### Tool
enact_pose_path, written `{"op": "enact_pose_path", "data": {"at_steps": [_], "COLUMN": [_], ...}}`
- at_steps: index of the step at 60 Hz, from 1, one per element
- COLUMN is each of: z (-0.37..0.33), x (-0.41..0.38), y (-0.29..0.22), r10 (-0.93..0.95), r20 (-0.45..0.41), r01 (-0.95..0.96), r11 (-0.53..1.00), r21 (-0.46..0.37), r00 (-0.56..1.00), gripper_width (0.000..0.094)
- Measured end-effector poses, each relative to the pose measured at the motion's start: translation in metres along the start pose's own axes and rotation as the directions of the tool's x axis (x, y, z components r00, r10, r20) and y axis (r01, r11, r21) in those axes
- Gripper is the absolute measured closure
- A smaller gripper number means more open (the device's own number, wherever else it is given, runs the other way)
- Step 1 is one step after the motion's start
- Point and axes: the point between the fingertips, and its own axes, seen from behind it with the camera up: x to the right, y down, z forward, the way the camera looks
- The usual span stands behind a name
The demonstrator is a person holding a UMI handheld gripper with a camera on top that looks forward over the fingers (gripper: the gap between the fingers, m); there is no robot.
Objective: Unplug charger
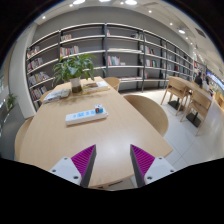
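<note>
A white power strip (86, 116) lies on the light wooden table (60, 135), beyond my fingers and a little to their left. Small things sit on top of it, too small to tell apart; I cannot make out a charger. My gripper (112, 160) hovers above the table's near part, open, with nothing between its magenta pads (84, 159). The strip is well ahead of the fingertips and apart from them.
A potted green plant (74, 70) stands at the table's far end, with a book or paper (52, 97) beside it. Wooden chairs (150, 108) stand along the table's right side. Bookshelves (100, 50) line the back wall. More tables and chairs (190, 95) stand at far right.
</note>
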Motion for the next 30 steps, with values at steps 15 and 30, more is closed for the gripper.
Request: {"op": "enact_pose_path", "data": {"at_steps": [15,30], "z": [0.122,0.207], "x": [-0.032,-0.063], "y": [-0.045,-0.097], "r10": [-0.071,-0.126], "r20": [0.075,0.15], "r01": [0.075,0.133], "r11": [0.996,0.99], "r21": [-0.055,-0.04], "r00": [0.995,0.981], "gripper_width": [0.0278,0.0345]}}
